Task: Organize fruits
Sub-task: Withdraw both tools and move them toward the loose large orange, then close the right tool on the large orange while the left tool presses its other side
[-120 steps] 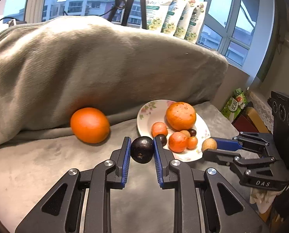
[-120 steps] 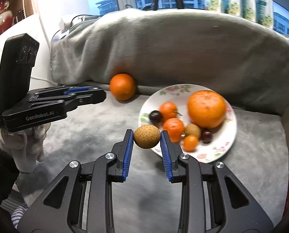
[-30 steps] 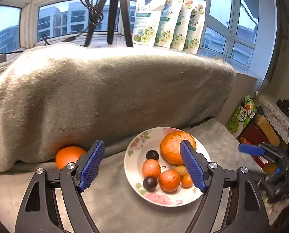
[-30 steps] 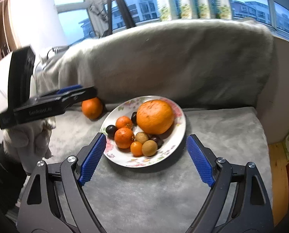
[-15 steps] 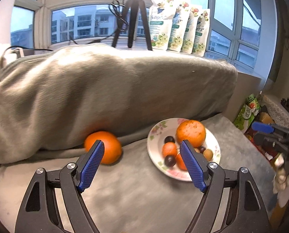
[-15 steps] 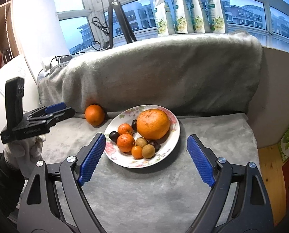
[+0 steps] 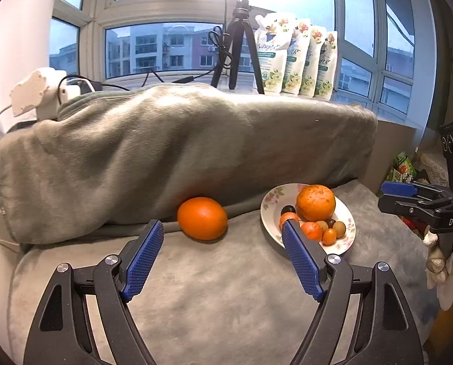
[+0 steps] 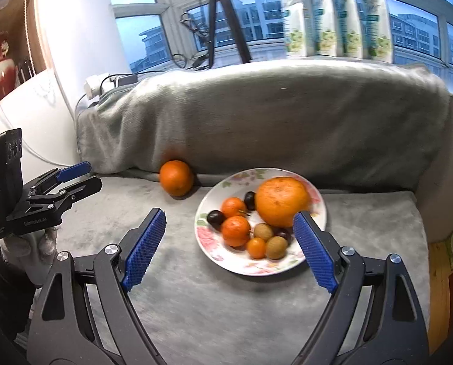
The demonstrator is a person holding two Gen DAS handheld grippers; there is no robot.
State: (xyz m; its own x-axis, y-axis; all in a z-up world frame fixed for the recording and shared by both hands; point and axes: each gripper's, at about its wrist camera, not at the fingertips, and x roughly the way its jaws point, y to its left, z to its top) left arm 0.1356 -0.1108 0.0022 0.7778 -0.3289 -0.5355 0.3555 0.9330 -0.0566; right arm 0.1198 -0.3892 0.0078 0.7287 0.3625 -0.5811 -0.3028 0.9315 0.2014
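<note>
A floral plate (image 7: 267, 213) (image 8: 287, 266) rests on the grey blanket-covered seat and holds a large orange (image 7: 315, 202) (image 8: 280, 200) plus several small fruits: mandarins, dark plums and brown kiwis. One loose orange (image 7: 202, 218) (image 8: 176, 177) lies on the seat against the backrest, left of the plate. My left gripper (image 7: 222, 255) is open and empty, and the loose orange sits beyond the gap between its fingers. Open and empty too, my right gripper (image 8: 229, 243) hovers in front of the plate. Each gripper shows in the other's view, the left gripper (image 8: 71, 179) at the left and the right gripper (image 7: 402, 196) at the right.
The grey blanket (image 7: 181, 152) drapes over the backrest behind the fruit. A tripod (image 7: 238, 39) and several refill pouches (image 7: 296, 60) stand on the windowsill. A white power strip (image 7: 38, 91) with cables sits at the left. Packages (image 7: 404, 167) lie past the seat's right edge.
My left gripper swung left, so the loose orange came between its fingers and the plate slid right. My right gripper moved nearer the plate, which looks larger than half a second ago. Both stayed open.
</note>
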